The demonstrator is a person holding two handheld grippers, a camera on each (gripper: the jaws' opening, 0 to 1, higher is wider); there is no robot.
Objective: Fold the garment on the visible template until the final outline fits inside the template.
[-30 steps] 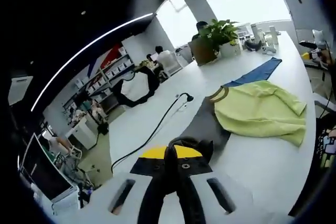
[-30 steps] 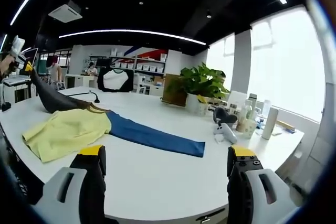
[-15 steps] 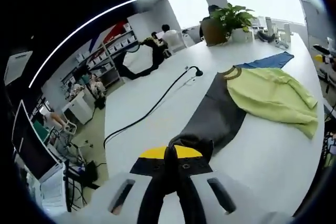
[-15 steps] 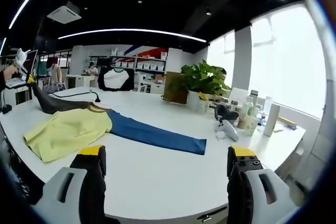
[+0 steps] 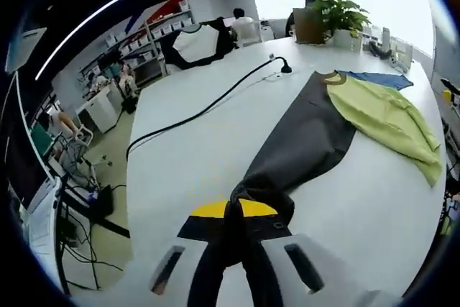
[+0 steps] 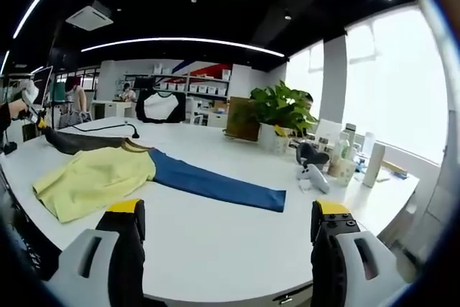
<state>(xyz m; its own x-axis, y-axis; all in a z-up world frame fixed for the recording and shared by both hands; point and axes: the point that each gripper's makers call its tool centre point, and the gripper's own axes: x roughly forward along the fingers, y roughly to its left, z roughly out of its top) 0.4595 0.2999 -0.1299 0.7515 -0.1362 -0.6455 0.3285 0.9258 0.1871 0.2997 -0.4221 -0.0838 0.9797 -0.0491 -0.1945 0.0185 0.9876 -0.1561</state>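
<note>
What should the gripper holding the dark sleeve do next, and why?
Probably carry the dark sleeve over onto the yellow-green body. The left gripper is shut on its end, and the sleeve lies stretched out flat on the white table, not yet folded in.

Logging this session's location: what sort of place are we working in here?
Probably an open-plan lab or workshop office. The garment lies on a large white table, with storage shelves along the back wall, a potted plant by the big windows, and a computer monitor on a cart nearby.
</note>
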